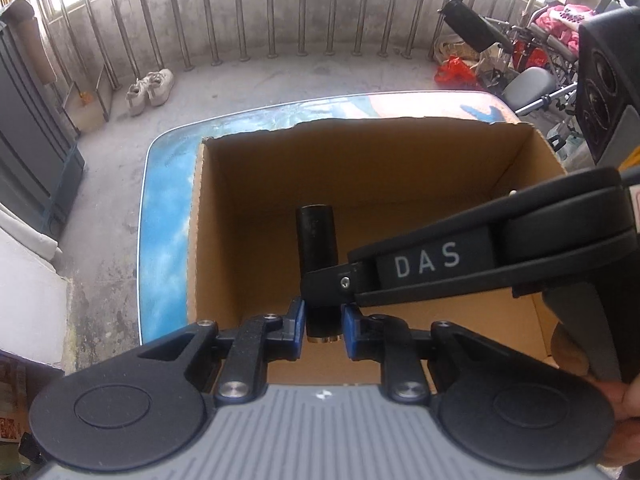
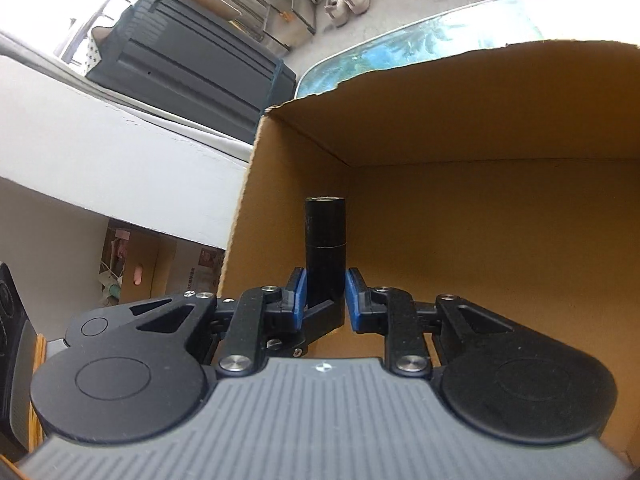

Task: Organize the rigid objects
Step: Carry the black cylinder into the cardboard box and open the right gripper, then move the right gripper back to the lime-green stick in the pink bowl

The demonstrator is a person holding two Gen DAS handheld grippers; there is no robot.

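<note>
I have the black cylinder over the open cardboard box on the counter, its long axis running away from both tongs — right tongs clamp it, left tongs flank its metal end, slightly apart.

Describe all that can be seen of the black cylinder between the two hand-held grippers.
The black cylinder is a smooth dark tube with a metallic ring at one end and a faint seam across its body. It hangs over the open cardboard box, clear of the walls. The left hand-held gripper has its blue pads around the ringed end; the right hand-held gripper grips further along.
</note>
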